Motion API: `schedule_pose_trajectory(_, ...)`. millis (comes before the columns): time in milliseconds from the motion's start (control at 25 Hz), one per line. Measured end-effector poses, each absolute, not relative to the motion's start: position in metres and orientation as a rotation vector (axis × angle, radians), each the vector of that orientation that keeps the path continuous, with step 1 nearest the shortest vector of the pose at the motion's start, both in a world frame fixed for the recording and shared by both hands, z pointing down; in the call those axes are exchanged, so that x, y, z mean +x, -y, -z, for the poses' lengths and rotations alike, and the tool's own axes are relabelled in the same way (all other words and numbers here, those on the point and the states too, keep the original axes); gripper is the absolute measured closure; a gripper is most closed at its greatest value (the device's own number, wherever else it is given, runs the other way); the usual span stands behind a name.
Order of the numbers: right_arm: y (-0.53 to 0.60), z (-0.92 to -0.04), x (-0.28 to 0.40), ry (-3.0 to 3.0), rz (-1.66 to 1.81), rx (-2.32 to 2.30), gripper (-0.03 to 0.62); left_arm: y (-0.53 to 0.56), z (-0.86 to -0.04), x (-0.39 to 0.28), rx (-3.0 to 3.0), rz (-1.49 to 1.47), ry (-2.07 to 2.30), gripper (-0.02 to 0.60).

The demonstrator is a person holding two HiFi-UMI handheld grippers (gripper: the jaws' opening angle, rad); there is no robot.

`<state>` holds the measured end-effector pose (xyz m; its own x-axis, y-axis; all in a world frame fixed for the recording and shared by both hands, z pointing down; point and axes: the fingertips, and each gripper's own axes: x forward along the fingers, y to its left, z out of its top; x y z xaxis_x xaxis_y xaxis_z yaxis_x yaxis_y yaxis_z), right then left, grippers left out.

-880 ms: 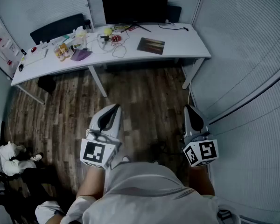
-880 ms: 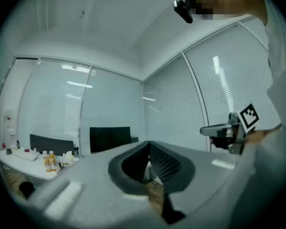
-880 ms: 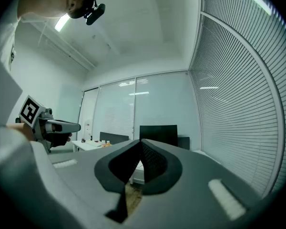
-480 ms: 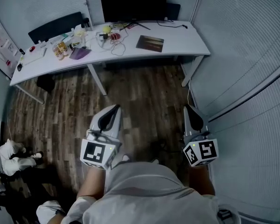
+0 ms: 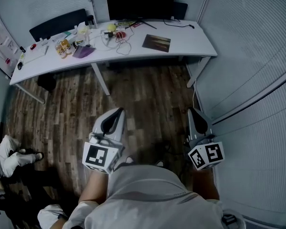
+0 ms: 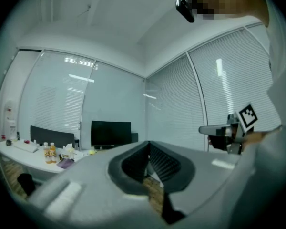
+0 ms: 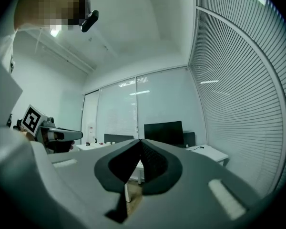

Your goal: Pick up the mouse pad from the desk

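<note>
In the head view there are two grippers. The left gripper and the right gripper are both held level over the wooden floor, close in front of the person and well apart from the desk. One long white desk stands at the far side of the room. One mouse pad, dark and rectangular, lies flat on the right part of it. One black monitor stands at the far edge, just behind the pad. On the left part I count two bottles with orange content, one purple item and some cables. A black chair back shows behind the desk. Walls with blinds close the room on the right.

In the left gripper view the jaws are pressed together and nothing is between them. Beyond them are the monitor, the two bottles and, at the right, the other gripper.

In the right gripper view the jaws are also clenched and empty. The monitor and the desk stand far behind them, under a white ceiling.
</note>
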<state>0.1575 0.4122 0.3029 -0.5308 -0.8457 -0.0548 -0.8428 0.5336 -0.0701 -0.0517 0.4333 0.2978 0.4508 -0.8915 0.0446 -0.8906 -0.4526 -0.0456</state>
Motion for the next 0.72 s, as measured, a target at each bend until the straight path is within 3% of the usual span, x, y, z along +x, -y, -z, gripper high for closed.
schedule_pose_trajectory(720,-0.377,-0.328,0.03,-2.752,0.053,-1.518,0.588,-0.39,-0.342,-0.165,-2.782,0.084,-1.614,0.58)
